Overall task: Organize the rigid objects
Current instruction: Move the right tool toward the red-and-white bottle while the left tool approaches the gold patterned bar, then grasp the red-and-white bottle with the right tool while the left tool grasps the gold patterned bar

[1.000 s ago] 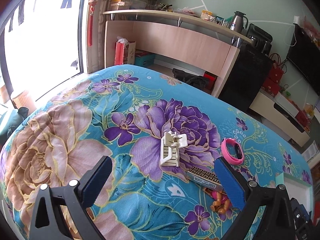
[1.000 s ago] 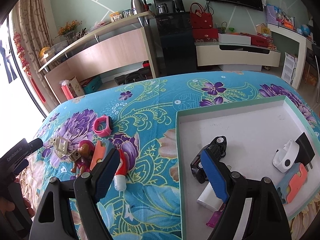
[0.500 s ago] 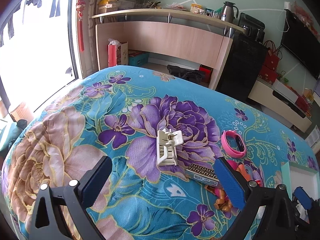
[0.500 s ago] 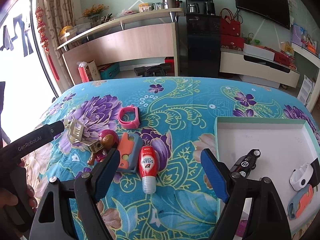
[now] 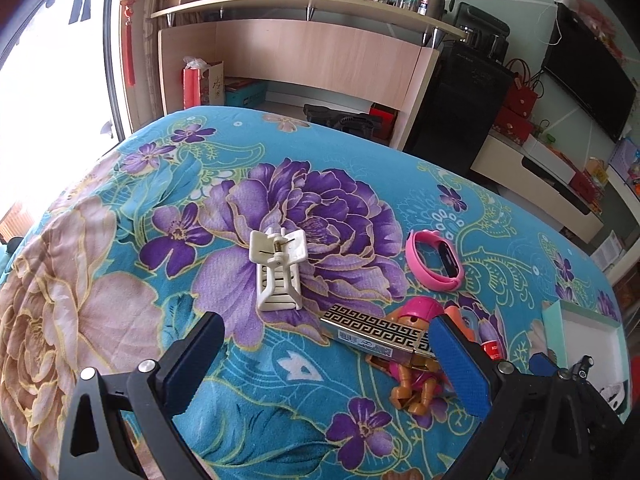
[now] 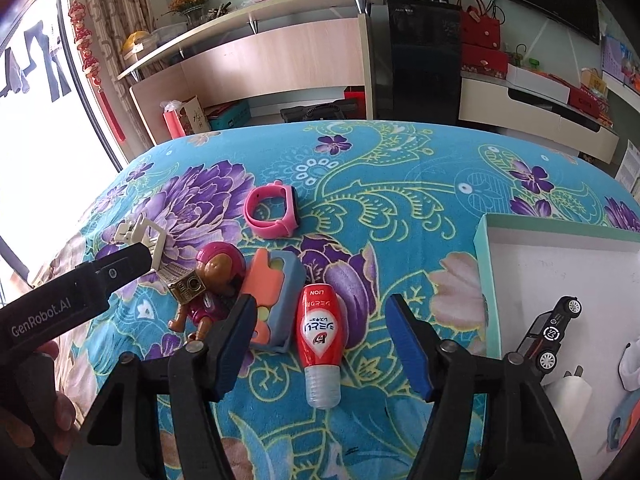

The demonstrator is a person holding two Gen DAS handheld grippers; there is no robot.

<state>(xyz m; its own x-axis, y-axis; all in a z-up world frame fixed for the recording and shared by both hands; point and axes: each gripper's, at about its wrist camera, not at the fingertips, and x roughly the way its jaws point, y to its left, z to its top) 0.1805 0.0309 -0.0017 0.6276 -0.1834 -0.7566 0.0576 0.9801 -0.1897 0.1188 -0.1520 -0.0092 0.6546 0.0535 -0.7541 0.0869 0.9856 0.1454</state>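
Note:
On the floral blanket lie a red bottle, a blue-and-orange toy, a toy figure, a gold patterned box, a white clip and a pink watch. My right gripper hovers over the red bottle, which lies between its jaws; they are closing and the pads stand clear of it. My left gripper is open and empty, just short of the clip and the gold box. The white tray at the right holds a toy car.
The left gripper's body and a hand reach in beside the figure in the right wrist view. Beyond the bed stand a wooden shelf unit, a black cabinet and a low TV bench.
The right gripper swung left from over the tray to the red bottle, and its jaws narrowed. The left gripper edged closer to the clip and the gold box, still open.

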